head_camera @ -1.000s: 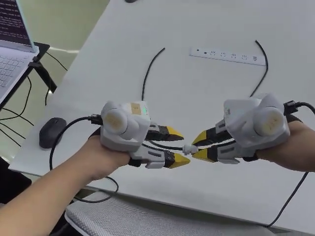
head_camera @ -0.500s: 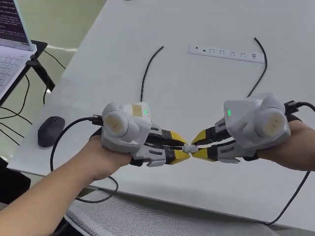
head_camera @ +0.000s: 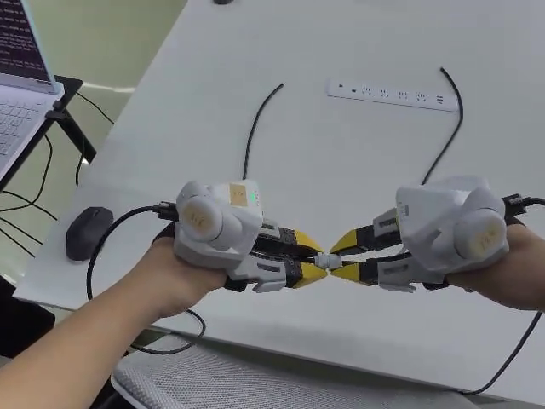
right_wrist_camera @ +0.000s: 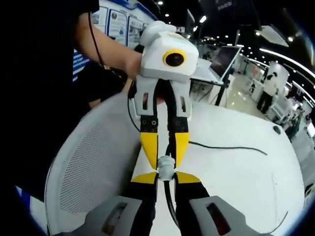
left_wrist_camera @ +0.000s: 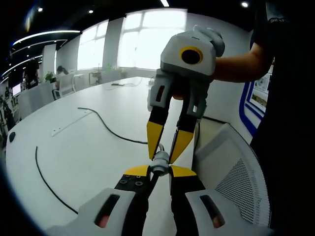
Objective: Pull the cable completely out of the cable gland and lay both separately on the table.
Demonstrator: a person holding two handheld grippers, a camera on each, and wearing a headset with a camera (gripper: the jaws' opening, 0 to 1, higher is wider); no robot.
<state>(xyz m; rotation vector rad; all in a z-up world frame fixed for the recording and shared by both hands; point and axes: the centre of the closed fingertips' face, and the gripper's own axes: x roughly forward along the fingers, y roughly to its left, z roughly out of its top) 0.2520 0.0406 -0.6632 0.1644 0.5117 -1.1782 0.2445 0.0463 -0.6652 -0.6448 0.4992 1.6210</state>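
- white plastic cable gland (head_camera: 324, 262): held in the air between the two pairs of tips, over the near part of the white table (head_camera: 358, 162).
- left gripper (head_camera: 316, 261) and right gripper (head_camera: 338, 259) both look clenched on it from opposite ends.
- thin black cable (head_camera: 253, 136) runs back between both jaw pairs, and its long end trails across the table.
- I'd move one gripper onto the cable, then pull straight along the gland's axis without twisting.

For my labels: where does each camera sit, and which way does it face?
Head view: headset, down at white table; both forearms show.
Left gripper view: on left tongs, facing right tongs, arm.
Right gripper view: on right tongs, facing left tongs, torso.
All share the small white plastic cable gland on the thin black cable.
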